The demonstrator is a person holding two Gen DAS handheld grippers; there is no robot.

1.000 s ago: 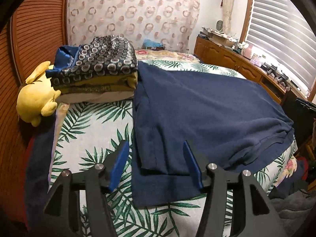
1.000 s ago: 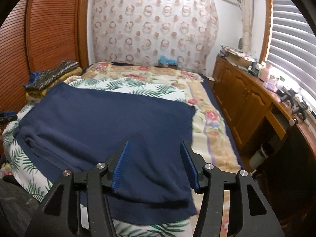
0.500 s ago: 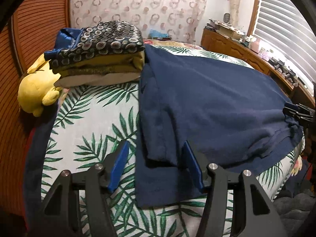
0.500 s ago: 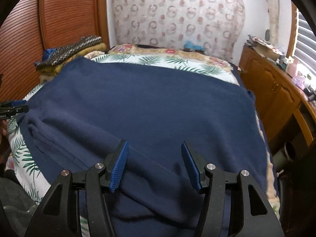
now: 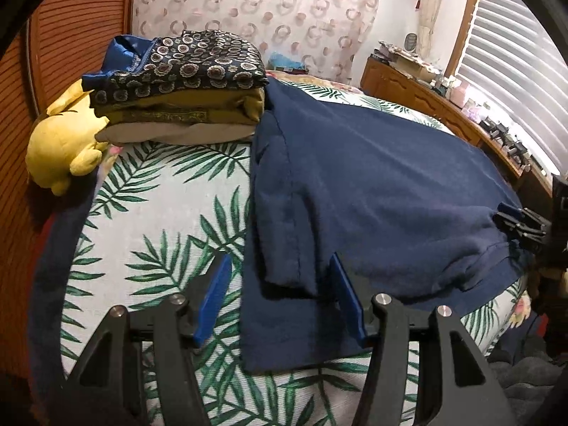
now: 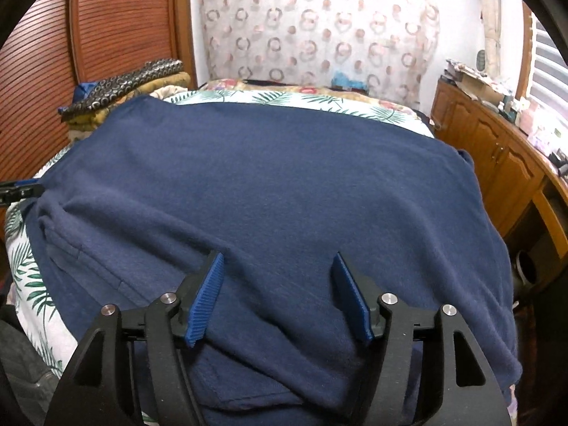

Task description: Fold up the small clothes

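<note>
On the palm-print bedspread (image 5: 170, 213), a navy shirt (image 5: 372, 195) lies spread; left gripper (image 5: 280, 298) gapes empty over its corner, right gripper (image 6: 277, 294) is opening above it.

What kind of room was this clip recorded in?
Most likely a home bedroom. A bed with a palm-leaf sheet fills the view, with a stack of folded clothes and a yellow plush toy on it, and a wooden dresser stands under a blinded window.

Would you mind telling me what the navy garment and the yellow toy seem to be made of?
Navy garment: apparently a soft knit, perhaps fleece or cotton; matte, faintly fuzzy surface, stitched hems. Yellow toy: looks like plush fabric, stuffed; rounded, soft-edged shape, no shine.
</note>
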